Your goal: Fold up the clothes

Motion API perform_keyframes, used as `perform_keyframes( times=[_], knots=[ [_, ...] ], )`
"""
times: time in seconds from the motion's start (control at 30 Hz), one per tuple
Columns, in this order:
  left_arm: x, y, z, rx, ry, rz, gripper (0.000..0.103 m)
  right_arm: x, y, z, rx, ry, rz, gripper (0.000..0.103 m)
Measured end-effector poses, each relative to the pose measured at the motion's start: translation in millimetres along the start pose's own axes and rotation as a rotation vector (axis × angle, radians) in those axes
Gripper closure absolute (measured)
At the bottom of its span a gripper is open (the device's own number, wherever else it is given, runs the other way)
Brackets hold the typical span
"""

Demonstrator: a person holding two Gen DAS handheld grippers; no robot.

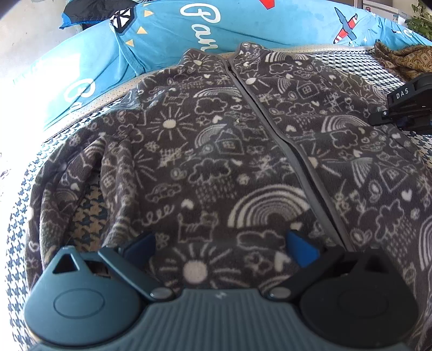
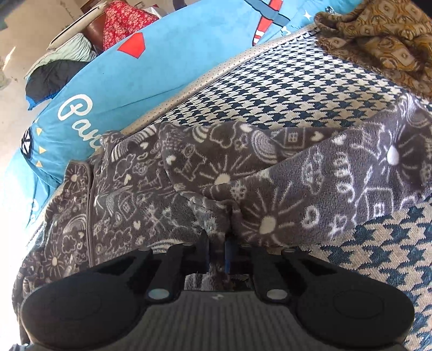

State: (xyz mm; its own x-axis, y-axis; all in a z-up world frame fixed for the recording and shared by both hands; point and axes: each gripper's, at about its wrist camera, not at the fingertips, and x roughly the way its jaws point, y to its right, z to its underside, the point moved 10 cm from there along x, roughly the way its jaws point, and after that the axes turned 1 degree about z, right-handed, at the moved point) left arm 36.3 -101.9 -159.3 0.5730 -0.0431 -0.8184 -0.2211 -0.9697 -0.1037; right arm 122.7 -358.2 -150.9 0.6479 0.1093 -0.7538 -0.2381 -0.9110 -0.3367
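The grey fleece jacket (image 1: pixel 216 140) lies front-up and zipped, spread flat on the houndstooth bed cover (image 2: pixel 283 89), so folding has barely begun: body and left sleeve at 9 o'clock are unfolded. The right claw (image 2: pixel 217 251) is closed on the jacket's fabric by the right sleeve (image 2: pixel 337 194), judged the first fold inward. The left claw (image 1: pixel 220 243) hovers wide open over the hem, holding nothing. Readable writing: "DAS" on the other tool at 3 o'clock in the left view, and partial white script "Pan…" on the blue blanket (image 1: pixel 243 21).
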Motion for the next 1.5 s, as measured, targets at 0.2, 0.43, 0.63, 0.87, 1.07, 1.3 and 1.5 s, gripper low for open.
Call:
perform_keyframes(
  times=[0.2, 0.43, 0.63, 0.87, 1.07, 1.3, 1.5],
  knots=[
    [-15.1, -8.4, 15.2, 0.008, 0.019, -0.020, 0.000, -15.0, -3.5, 0.4, -0.023, 0.009, 0.009, 0.084],
    [-39.5, -21.0, 26.8, -0.112, 0.063, 0.018, 0.000, -58.2, -11.1, -3.8, -0.083, 0.097, -0.021, 0.080],
    [-57.5, -15.2, 37.9, -0.116, 0.108, 0.011, 0.000, -86.5, -35.0, 21.1, -0.124, 0.062, -0.145, 0.080],
    [-58.3, -18.4, 49.8, -0.125, 0.089, -0.007, 0.000, -104.8, -63.5, 69.4, -0.212, 0.000, -0.206, 0.080],
    [-58.5, -27.1, 59.4, -0.130, 0.079, -0.029, 0.000, -86.9, -46.9, 99.1, -0.225, -0.106, -0.101, 0.080],
    [-64.2, -34.6, 68.5, -0.137, 0.078, -0.031, 0.000, -86.1, -28.8, 104.9, -0.180, -0.113, -0.079, 0.085],
    [-72.1, -39.0, 70.9, -0.162, 0.096, -0.003, 0.000, -101.5, -34.3, 109.4, -0.193, -0.054, -0.069, 0.079]
  ],
)
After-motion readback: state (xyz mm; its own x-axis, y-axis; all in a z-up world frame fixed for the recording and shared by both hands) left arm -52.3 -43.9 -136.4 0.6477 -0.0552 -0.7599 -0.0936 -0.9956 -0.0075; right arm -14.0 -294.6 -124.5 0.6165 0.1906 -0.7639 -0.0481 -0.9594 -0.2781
